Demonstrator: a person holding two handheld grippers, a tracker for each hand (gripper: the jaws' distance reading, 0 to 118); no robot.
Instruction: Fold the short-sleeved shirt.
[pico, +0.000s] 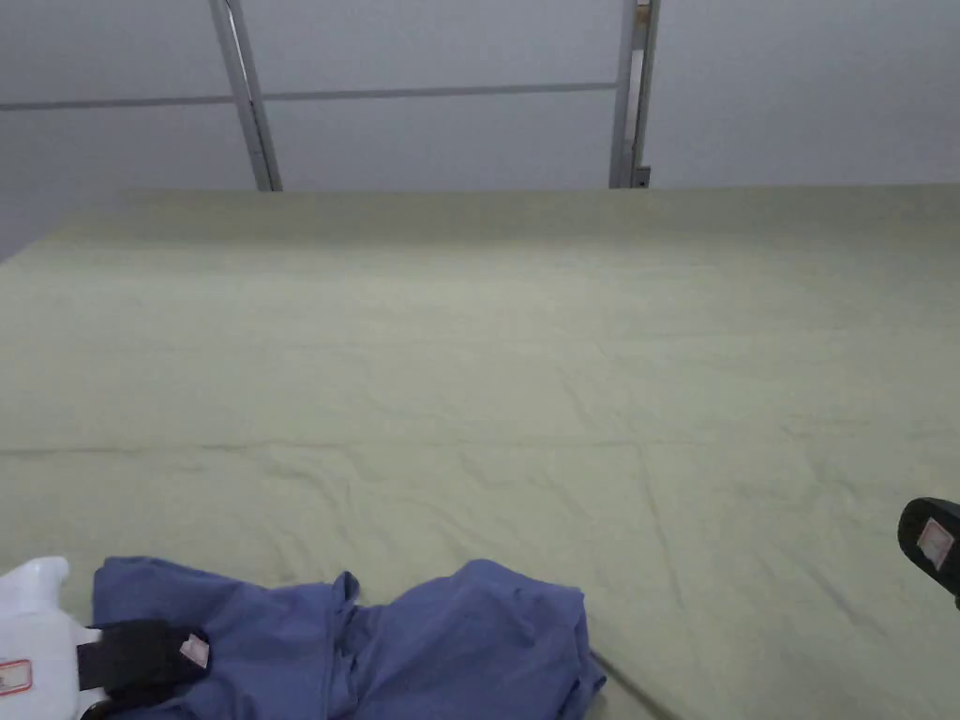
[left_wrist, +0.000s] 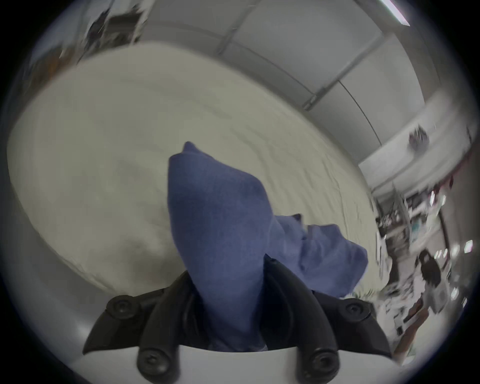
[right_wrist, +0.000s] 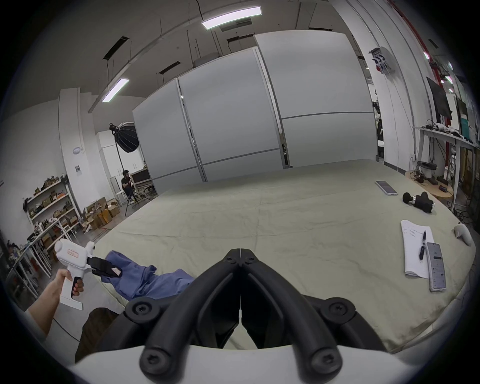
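Shirt (pico: 375, 642), blue, short-sleeved, lies bunched at near edge of the pale green table cover (pico: 487, 356), bottom-left in head view. Left gripper (pico: 192, 650), white body w/ black jaws, sits on the shirt's left end, tips over the cloth. Right gripper (pico: 930, 541) is at the right edge, well apart from shirt, above bare cover; jaw state can't tell from here.

Left gripper view: blurred. Left gripper (left_wrist: 228, 270) has both jaws pressed on a fold of the shirt (left_wrist: 220, 220); cloth runs up from between the jaws, rest of it trails to the right onto the cover (left_wrist: 117, 156).

Right gripper view: right gripper (right_wrist: 241, 253) has jaws closed tip to tip, nothing between them, above the cover (right_wrist: 298, 228). Shirt (right_wrist: 145, 278) is to its left, near, not touching. Left gripper (right_wrist: 114, 271), held by a hand (right_wrist: 66, 282), clamps the shirt's far-left end. Notepad (right_wrist: 415, 249) w/ pen (right_wrist: 422, 245) and a phone (right_wrist: 437, 270) lie far right on the cover.
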